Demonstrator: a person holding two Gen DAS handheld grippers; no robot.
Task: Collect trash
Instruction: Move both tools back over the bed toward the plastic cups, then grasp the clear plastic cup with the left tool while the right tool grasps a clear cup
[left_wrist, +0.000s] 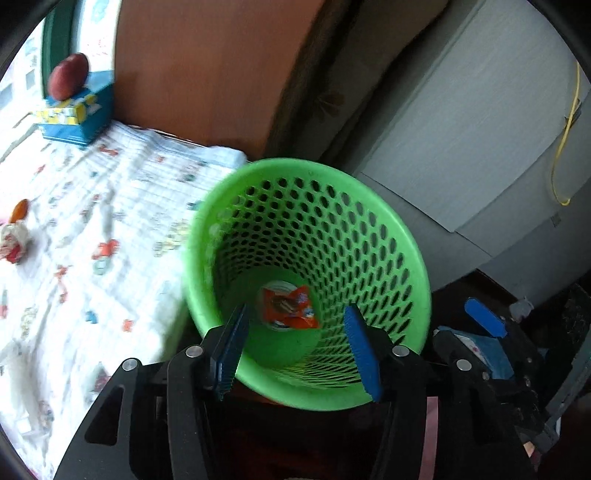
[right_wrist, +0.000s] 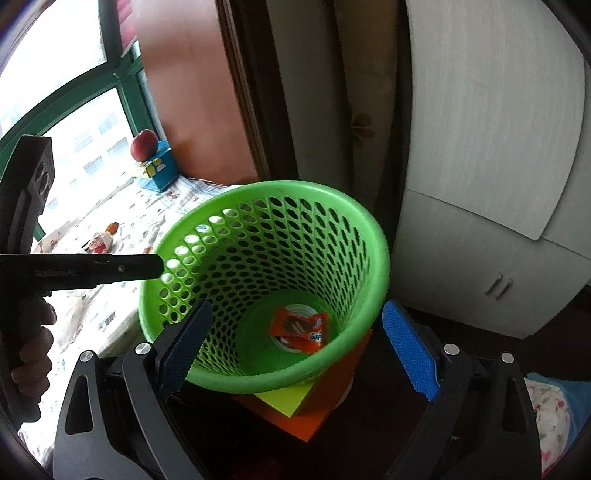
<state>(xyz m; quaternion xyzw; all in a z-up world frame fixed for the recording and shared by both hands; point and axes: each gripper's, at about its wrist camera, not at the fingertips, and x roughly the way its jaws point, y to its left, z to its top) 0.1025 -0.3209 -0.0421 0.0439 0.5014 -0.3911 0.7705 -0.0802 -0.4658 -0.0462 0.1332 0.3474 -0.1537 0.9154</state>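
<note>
Your left hand-held gripper (left_wrist: 295, 343) is hanging over the mouth of a green mesh wastebasket (left_wrist: 402, 236), its blue pads parted with nothing between them. Your right hand-held gripper (right_wrist: 299, 350) is pointing at the same basket from the near side, its pads spread wide and empty, standing either side of the basket's near rim without touching it.

An orange snack wrapper (left_wrist: 290, 306) is lying flat on the bottom of the wastebasket, directly below the gap in the left pads. The basket is sitting on an orange box (right_wrist: 332, 391) with a yellow-green sheet (right_wrist: 284, 400) under its near edge.

To the left of the basket, a bed covered with a white patterned sheet (left_wrist: 92, 221) is stretching toward a window. On that sheet, well apart from the basket, a small crumpled red-and-white piece (left_wrist: 14, 243) is lying beside an orange object (left_wrist: 19, 210); what they are is too blurred to say. Further back, a red apple (left_wrist: 68, 75) is resting on top of a blue box (left_wrist: 79, 110).

You are judged to be finishing a drop: one piece is in the basket and both grippers are free. The next move likely calls for lifting the left gripper clear of the rim, swinging it over the bed, and lowering its spread pads around the crumpled piece.
</note>
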